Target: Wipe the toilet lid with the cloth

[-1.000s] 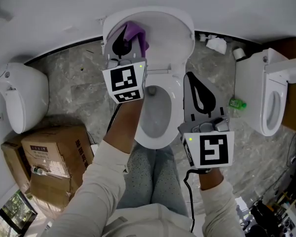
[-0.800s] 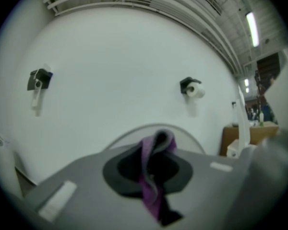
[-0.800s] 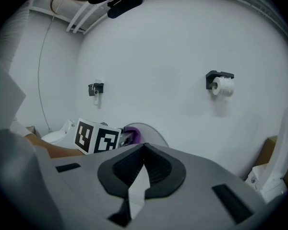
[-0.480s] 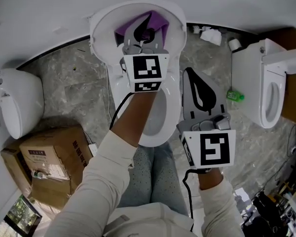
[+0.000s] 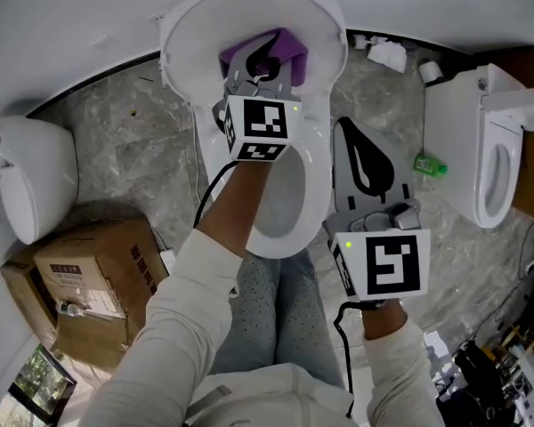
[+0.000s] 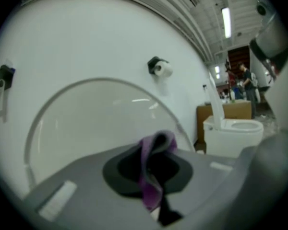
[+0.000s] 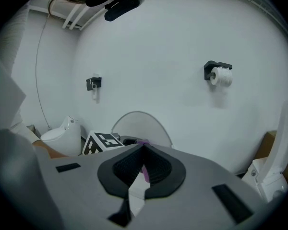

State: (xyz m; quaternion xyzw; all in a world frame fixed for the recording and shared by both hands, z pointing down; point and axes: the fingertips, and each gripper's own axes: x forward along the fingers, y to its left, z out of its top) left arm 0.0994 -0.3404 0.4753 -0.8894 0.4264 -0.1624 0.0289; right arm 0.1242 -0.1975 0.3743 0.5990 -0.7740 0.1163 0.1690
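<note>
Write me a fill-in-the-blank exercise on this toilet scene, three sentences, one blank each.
1. The left tongs grip a ____ cloth against the raised toilet lid.
2. The right tongs are ____ and hold nothing.
3. The cardboard box sits on the floor at the person's ____ side.

Missing words: purple; shut; left.

The cloth (image 5: 295, 54) is purple against the white toilet lid (image 5: 194, 27). The left gripper (image 5: 269, 41) and right gripper (image 5: 344, 136) are grey, each with black-and-white square markers. The floor (image 5: 125, 149) is grey marbled stone, the cardboard box (image 5: 89, 269) brown, and the bottle (image 5: 430, 187) green.
</note>
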